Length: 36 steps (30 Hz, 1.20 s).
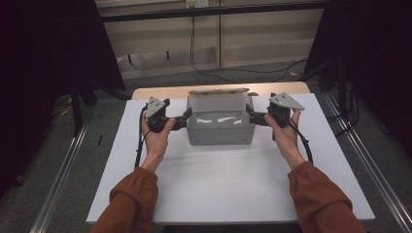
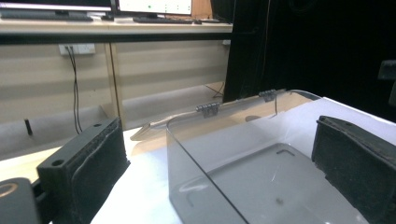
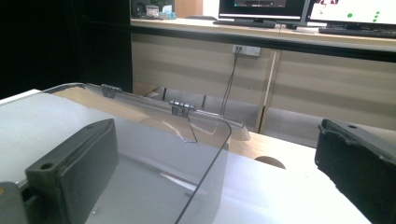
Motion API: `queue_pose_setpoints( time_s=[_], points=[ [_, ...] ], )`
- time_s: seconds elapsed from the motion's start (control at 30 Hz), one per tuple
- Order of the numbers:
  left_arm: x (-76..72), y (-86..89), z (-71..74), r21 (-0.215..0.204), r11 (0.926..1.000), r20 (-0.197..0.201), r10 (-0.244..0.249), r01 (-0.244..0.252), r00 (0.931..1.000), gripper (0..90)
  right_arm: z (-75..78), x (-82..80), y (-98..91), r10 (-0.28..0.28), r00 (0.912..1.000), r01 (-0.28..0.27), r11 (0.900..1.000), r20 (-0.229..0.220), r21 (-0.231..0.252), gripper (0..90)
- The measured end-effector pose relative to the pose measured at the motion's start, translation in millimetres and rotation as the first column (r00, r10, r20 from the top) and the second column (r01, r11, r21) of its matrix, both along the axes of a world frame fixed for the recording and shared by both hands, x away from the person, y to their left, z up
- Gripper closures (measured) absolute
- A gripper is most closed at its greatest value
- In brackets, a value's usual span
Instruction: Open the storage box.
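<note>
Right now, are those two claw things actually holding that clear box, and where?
Not gripped yet: both grippers, left and right, stand open, each straddling a side wall of the clear box.

Dim room, dark edges, white glare streaks on the clear box (image 1: 221, 119), soft focus on near claws.

Both forearms wear rust-orange sleeves (image 1: 135, 196) gathered at elastic cuffs. Each hand holds a black gripper, left (image 1: 180, 121) and right (image 1: 256, 116), topped by a grey three-cornered plate with small holes. A black cable (image 1: 304, 141) trails from each. The jaws are blocky, with dark ribbed pads and screw holes.
</note>
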<state>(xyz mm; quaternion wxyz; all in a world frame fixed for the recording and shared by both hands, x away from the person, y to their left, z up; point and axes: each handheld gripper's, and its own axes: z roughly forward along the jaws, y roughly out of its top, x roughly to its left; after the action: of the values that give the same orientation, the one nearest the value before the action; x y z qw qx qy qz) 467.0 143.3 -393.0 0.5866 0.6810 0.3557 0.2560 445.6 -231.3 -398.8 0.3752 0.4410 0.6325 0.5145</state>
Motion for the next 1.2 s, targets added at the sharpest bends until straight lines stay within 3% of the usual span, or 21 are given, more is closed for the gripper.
queue_pose_setpoints(
  time_s=[0.13,0.23,0.37,0.57,0.83,0.97,1.1,1.2],
  points=[
    [-13.3,5.1,-5.2,0.013,0.9999,0.01,-0.005,0.005,0.9999,2.9,-4.2,-13.4,-3.3,-0.004,1.0,0.004,0.9999,-0.001,-0.01,0.0],
    [-22.5,8.3,-11.6,0.019,0.9998,-0.009,-0.008,0.008,0.9999,2.9,-9.4,-22.4,-4.7,0.004,1.0,-0.004,1.0,-0.009,-0.006,0.0],
    [-33.0,12.4,-14.6,0.024,0.9995,-0.013,0.019,-0.019,0.9997,3.0,-13.8,-35.5,-7.4,-0.003,1.0,0.003,0.9999,-0.009,-0.01,0.0],
    [-55.1,22.4,-20.6,0.007,0.9994,-0.023,0.033,-0.033,0.9992,3.0,-16.9,-57.1,-13.9,-0.017,0.9998,0.017,0.9998,-0.005,-0.011,0.0],
    [-86.2,35.7,-30.4,0.012,0.9984,0.007,0.056,-0.056,0.9984,2.9,-27.4,-93.5,-21.6,-0.053,0.9981,0.054,0.997,0.033,-0.055,0.0],
    [-96.1,42.1,-33.1,0.006,0.9955,-0.011,0.094,-0.094,0.9955,2.9,-31.2,-104.5,-25.8,-0.067,0.9972,0.069,0.9964,0.033,-0.048,0.0],
    [-107.4,46.8,-34.3,0.018,0.9926,0.02,0.12,-0.12,0.9926,2.9,-31.2,-117.3,-31.7,-0.076,0.996,0.077,0.9967,0.047,-0.027,0.0],
    [-115.4,51.7,-34.8,0.012,0.9917,0.017,0.128,-0.128,0.9916,2.9,-33.1,-127.5,-36.7,-0.078,0.9958,0.079,0.9965,0.047,-0.027,0.0]
  ],
)
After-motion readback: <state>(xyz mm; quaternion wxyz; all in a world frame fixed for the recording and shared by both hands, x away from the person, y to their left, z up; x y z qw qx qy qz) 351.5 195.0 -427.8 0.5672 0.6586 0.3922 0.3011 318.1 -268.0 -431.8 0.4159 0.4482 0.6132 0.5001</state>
